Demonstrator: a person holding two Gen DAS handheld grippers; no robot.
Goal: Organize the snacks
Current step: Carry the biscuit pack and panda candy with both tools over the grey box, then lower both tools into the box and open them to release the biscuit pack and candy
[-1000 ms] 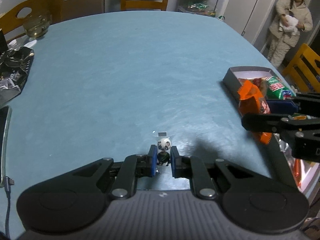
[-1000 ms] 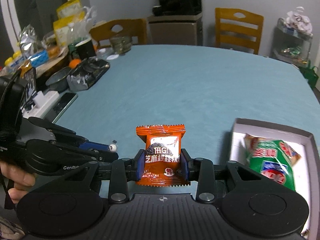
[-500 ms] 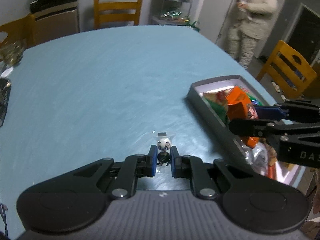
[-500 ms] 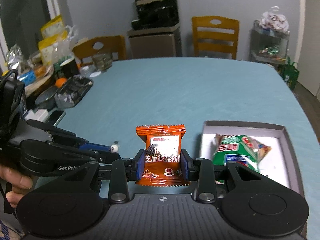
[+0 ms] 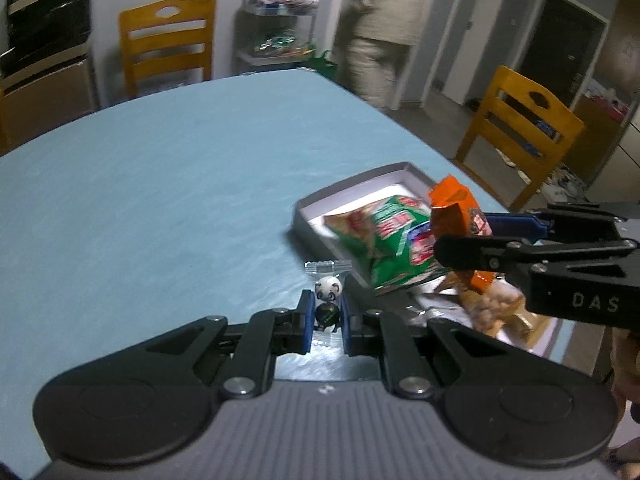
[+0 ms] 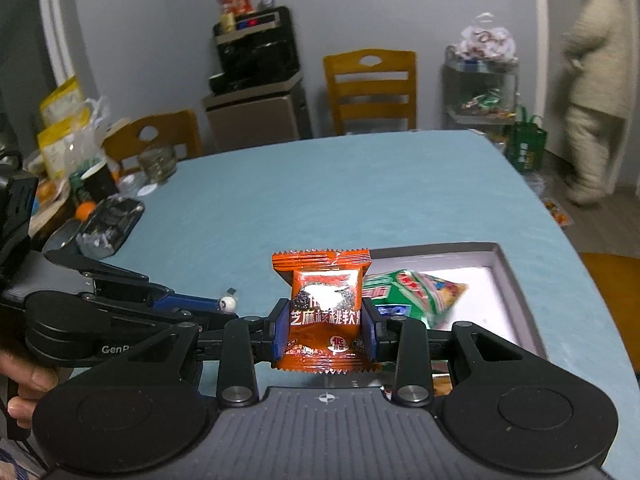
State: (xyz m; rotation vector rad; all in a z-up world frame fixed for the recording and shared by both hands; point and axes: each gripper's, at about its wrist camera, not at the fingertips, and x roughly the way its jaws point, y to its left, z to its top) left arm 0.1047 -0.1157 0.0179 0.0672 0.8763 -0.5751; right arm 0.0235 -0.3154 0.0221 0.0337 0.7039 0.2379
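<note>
My left gripper (image 5: pixel 325 312) is shut on a small clear-wrapped panda candy (image 5: pixel 328 300), held just left of the grey box (image 5: pixel 316 200). In the right wrist view that gripper (image 6: pixel 224 306) pokes in from the left with the panda candy (image 6: pixel 229 303) at its tip. My right gripper (image 6: pixel 326 330) is shut on an orange snack packet (image 6: pixel 325 308), held upright above the box's near left corner. From the left wrist view the right gripper (image 5: pixel 472 236) carries the orange packet (image 5: pixel 456 208) over the box. A green snack bag (image 6: pixel 412 292) lies inside the box (image 6: pixel 516 280).
The light blue table (image 5: pixel 160 200) stretches ahead. Wooden chairs (image 5: pixel 168 44) stand around it, and a black tray (image 6: pixel 110 220), cups and bags crowd its far left. A person (image 6: pixel 596 92) in pale clothes stands by the door. More wrapped snacks (image 5: pixel 492 308) lie in the box's near end.
Both grippers have swung to the right and risen, so the box now lies closer in front of them. Each keeps its snack. The person has walked toward the door.
</note>
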